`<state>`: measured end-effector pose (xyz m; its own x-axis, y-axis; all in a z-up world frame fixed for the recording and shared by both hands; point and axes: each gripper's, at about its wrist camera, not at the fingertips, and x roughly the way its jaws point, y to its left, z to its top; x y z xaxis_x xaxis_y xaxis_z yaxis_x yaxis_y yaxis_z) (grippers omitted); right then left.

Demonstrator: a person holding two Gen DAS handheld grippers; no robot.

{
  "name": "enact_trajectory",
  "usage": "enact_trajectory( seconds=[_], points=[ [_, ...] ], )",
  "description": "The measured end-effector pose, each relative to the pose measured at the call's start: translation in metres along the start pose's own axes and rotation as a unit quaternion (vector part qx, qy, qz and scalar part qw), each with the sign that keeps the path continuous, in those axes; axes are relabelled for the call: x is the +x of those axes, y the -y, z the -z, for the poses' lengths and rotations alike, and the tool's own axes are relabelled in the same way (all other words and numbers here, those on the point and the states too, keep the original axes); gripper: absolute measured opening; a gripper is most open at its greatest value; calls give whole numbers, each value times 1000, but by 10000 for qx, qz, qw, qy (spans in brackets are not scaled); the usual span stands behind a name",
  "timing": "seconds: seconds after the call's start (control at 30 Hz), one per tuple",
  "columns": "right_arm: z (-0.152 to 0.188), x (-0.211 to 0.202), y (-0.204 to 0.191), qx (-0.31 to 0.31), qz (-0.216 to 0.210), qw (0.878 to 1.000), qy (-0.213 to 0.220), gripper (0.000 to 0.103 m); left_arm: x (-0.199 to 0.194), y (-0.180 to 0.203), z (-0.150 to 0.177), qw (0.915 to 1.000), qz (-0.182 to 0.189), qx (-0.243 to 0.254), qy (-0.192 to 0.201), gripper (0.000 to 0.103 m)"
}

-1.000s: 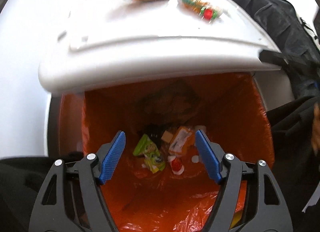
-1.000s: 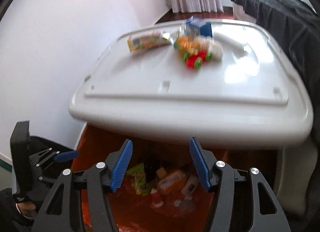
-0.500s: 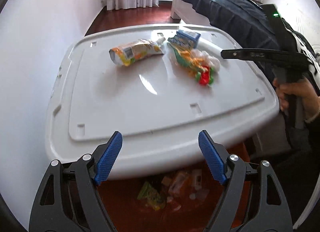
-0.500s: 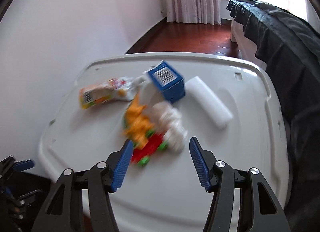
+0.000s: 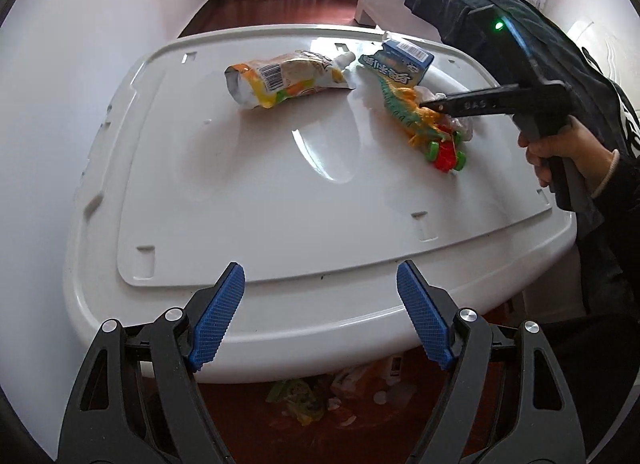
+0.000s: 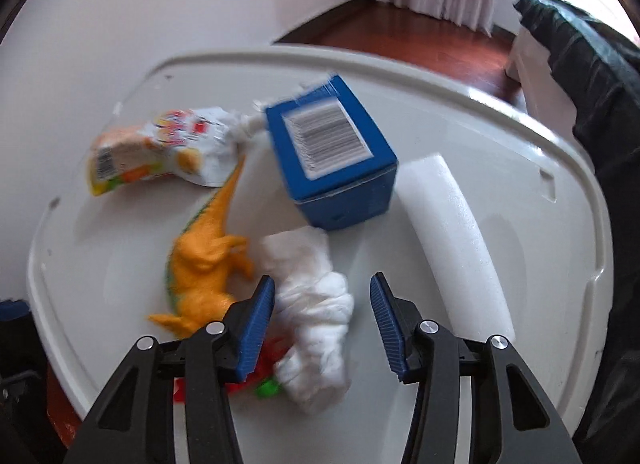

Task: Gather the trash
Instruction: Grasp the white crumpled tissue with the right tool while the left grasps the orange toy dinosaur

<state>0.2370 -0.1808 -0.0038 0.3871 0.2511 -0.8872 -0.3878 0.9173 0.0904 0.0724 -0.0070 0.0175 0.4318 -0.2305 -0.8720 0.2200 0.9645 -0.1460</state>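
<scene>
Left wrist view: the left gripper (image 5: 320, 314) stands with jaws wide and nothing between them, over the near rim of the white lid (image 5: 248, 199). On the lid's far side lie a flattened spout pouch (image 5: 288, 77) with a barcode panel facing up, a blue carton (image 5: 400, 65) printed with characters too small to read, and an orange toy dinosaur (image 5: 412, 113) beside a red toy car (image 5: 446, 149) with green wheels. The right-hand tool reaches in from the right, held by a hand (image 5: 560, 151); one black finger bears raised lettering, not legible. Below the lid edge, wrappers lie in the bin (image 5: 320, 400).

Right wrist view: the right gripper (image 6: 322, 324) straddles a crumpled white tissue (image 6: 316, 304) — the jaws have just been closing, half-narrowed, and the pads do not yet press it. The dinosaur lies just left of the tissue; the carton, barcode up and blurred, sits beyond it. A white foam strip (image 6: 456, 240) lies to the right.
</scene>
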Motion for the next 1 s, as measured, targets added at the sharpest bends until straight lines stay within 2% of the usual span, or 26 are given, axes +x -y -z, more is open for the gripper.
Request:
enact_trajectory(
  seconds=[0.03, 0.07, 0.1, 0.17, 0.2, 0.3, 0.33, 0.5, 0.67, 0.77, 0.87, 1.0],
  points=[
    [0, 1, -1, -52, 86, 9999, -8, 47, 0, -1, 0, 10000, 6, -12, -6, 77],
    [2, 1, -4, -96, 351, 9993, -20, 34, 1, -2, -1, 10000, 9, -29, -16, 77],
    [5, 0, -8, -177, 561, 9983, -22, 32, 1, -2, -2, 10000, 9, -44, -18, 77],
    [10, -5, -7, 4, 612, 9981, -33, 32, 2, -3, -3, 10000, 23, -78, -42, 77],
    [12, -10, -4, 172, 547, 9984, -9, 31, 3, -3, -5, 9999, 29, -92, -65, 77],
    [27, -55, 11, 1030, -96, 9933, 506, 31, 2, 3, -11, 9999, 78, -93, -81, 77],
    [33, -71, 14, 1184, -167, 9906, 669, 31, 1, 7, -15, 9999, 86, -59, -67, 77],
    [88, -148, 9, 1859, -756, 9669, 1573, 32, 5, 37, -51, 9999, 81, 104, -57, 77],
    [150, -186, -6, 2069, -601, 9525, 2153, 33, 31, 68, -94, 10000, 26, -28, -23, 77],
    [166, -185, -4, 2245, -767, 9466, 2184, 33, 52, 86, -116, 9998, -131, -102, 55, 77],
    [170, -182, -4, 2110, -519, 9532, 2101, 33, 70, 100, -132, 9996, -181, -156, 122, 77],
    [178, -182, 2, 2145, -666, 9514, 2105, 33, 94, 107, -144, 9989, -301, -332, 108, 77]
  ],
)
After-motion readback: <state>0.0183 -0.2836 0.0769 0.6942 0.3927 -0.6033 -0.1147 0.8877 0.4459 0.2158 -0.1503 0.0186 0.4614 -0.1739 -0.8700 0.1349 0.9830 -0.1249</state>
